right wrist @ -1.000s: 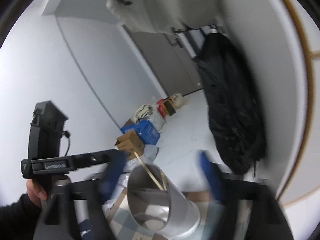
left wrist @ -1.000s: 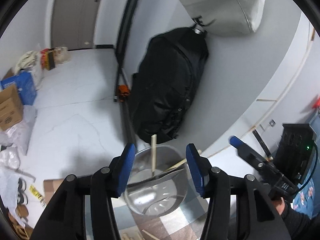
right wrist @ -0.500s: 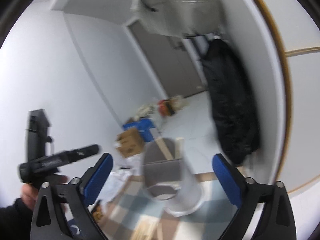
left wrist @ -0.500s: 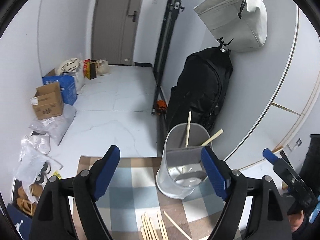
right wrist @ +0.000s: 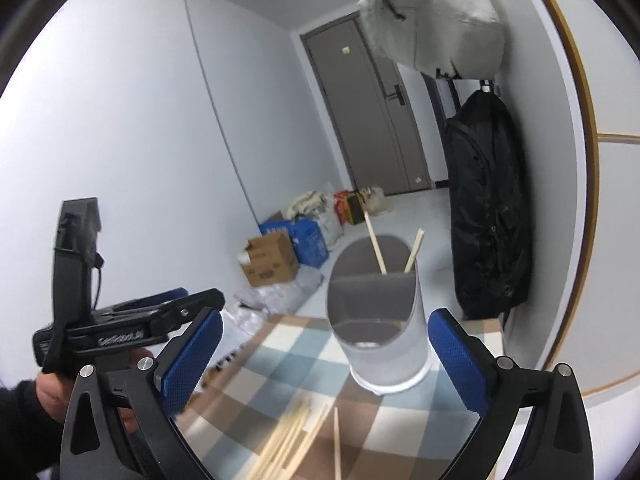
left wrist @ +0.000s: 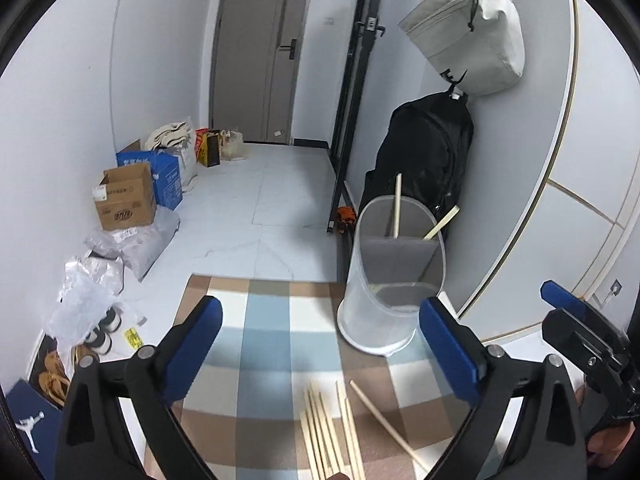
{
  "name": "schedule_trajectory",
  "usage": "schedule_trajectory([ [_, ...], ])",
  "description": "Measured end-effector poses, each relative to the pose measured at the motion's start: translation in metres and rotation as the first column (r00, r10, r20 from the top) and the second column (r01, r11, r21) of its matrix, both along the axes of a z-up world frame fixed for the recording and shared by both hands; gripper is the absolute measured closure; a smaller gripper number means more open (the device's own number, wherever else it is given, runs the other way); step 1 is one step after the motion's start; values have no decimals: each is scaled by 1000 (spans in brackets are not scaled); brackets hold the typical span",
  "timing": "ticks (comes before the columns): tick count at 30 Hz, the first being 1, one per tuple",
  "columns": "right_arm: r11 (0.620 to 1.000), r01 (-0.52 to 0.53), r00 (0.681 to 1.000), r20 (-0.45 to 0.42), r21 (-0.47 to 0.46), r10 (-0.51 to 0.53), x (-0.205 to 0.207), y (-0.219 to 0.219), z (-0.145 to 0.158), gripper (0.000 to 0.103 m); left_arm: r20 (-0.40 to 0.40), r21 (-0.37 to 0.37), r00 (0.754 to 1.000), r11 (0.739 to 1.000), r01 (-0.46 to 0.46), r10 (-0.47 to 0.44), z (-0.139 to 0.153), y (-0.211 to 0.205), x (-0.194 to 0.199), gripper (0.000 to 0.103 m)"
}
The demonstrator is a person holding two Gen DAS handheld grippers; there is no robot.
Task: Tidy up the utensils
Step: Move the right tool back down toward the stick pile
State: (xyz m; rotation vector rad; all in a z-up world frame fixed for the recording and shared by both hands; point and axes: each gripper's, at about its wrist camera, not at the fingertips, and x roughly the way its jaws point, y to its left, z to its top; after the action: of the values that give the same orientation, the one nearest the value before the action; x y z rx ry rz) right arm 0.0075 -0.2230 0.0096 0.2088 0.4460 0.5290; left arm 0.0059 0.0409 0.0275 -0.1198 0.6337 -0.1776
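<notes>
We see the translucent utensil holder [left wrist: 394, 276] standing upright on the checked cloth [left wrist: 264, 344], ahead of both tongs and apart from them. Two wooden chopsticks [left wrist: 397, 206] lean in its rear compartment, behind the grey divider. A loose bundle of chopsticks [left wrist: 328, 432] lies on the cloth near the bottom of our left view, between and just below the left tongs [left wrist: 320, 346]. The left tongs have just been opening and now gape wide with nothing between the blue pads. Our right tongs [right wrist: 324, 360] have likewise spread fully, holding and touching nothing; the holder shows between their pads but farther off. More chopsticks [right wrist: 292, 444] lie blurred below them.
</notes>
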Motion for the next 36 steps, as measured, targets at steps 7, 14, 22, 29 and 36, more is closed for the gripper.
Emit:
schedule_trajectory([
  [7,996,-15,999,-54,-89,10,-4,18,-19,0,-53,16,999,1000,0,1,-39,14,-4,6],
  [14,987,-44,995,-99,-156,29,0,33,-34,0,-140,62,990,998,4,5,-56,20,-4,6],
  [22,989,-41,991,-130,-144,22,7,37,-38,0,-313,91,950,996,25,4,-89,24,-1,6],
  [29,991,-34,989,-150,-130,15,11,36,-38,5,-391,98,920,995,28,13,-103,22,0,6],
  [36,994,-33,979,-204,-102,11,13,33,-39,14,-456,122,889,992,23,35,-118,16,3,7],
])
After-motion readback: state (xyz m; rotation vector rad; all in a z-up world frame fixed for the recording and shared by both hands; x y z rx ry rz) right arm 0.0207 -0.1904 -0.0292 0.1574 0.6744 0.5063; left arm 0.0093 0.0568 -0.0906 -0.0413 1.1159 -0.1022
